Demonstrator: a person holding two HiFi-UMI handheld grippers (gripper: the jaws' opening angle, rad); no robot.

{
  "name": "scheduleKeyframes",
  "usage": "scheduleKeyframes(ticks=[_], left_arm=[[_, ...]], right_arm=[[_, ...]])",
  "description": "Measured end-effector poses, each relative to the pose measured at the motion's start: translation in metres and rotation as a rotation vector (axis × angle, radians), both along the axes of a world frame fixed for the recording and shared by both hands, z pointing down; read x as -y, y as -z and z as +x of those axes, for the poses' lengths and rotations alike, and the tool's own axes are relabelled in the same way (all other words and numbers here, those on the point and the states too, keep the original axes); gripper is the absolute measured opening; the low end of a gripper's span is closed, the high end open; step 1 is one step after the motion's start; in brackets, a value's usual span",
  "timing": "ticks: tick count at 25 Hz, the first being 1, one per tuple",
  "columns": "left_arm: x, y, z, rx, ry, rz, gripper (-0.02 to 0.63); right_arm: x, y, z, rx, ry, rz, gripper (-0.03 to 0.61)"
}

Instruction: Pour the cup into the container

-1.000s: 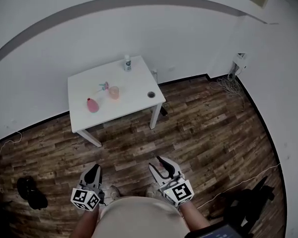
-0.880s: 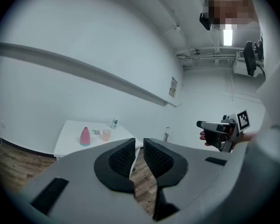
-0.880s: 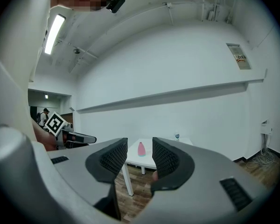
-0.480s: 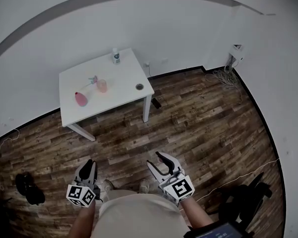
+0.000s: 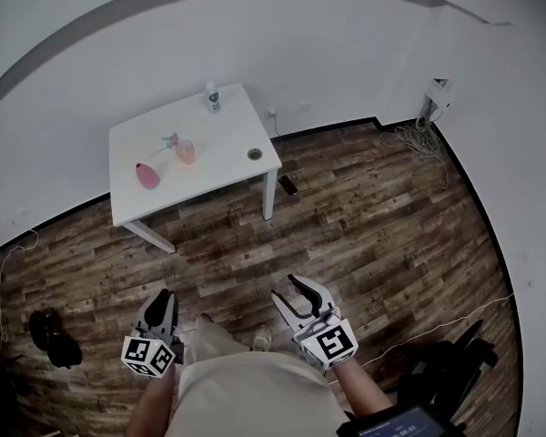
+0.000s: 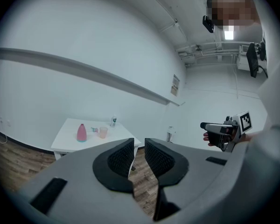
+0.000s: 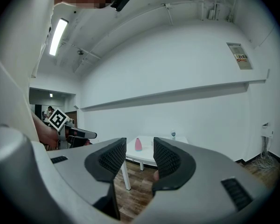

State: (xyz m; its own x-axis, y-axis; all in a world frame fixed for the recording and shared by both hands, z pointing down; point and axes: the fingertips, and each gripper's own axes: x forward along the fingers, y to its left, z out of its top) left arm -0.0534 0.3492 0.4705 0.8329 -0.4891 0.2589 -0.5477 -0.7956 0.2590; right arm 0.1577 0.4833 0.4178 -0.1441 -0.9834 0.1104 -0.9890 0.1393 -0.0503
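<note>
A white table (image 5: 220, 167) stands by the far wall, well away from both grippers. On it are a pink bottle-shaped container (image 5: 146, 176), a translucent pinkish cup (image 5: 186, 151) and a small white bottle (image 5: 213, 98). The container (image 6: 81, 132) and the cup (image 6: 102, 132) also show small and distant in the left gripper view. My left gripper (image 5: 161, 300) and right gripper (image 5: 291, 291) hang low in front of the person's body, over the wood floor. Both point towards the table. Each gripper's jaws stand close together with nothing between them.
A small blue-pink item (image 5: 168, 140) lies by the cup, and a round hole (image 5: 255, 154) sits near the table's right edge. On the floor are dark shoes (image 5: 50, 340) at left, a dark object (image 5: 288, 185) by the table leg and cables (image 5: 417, 137) at the right wall.
The table has slid left and up in the head view and looks a little smaller. Both grippers have travelled along with the person's body, their jaws unchanged.
</note>
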Motion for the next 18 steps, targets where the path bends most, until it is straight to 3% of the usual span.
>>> scheduleKeyframes(ticks=[8,18], left_arm=[[0.030,-0.006,-0.008,-0.003,0.041,-0.024,0.061],[0.115,-0.023,-0.001,-0.005,0.027,-0.059,0.064]], right_arm=[[0.039,-0.004,0.002,-0.015,0.022,-0.026,0.164],[0.132,-0.012,0.003,-0.048,0.029,-0.066,0.164]])
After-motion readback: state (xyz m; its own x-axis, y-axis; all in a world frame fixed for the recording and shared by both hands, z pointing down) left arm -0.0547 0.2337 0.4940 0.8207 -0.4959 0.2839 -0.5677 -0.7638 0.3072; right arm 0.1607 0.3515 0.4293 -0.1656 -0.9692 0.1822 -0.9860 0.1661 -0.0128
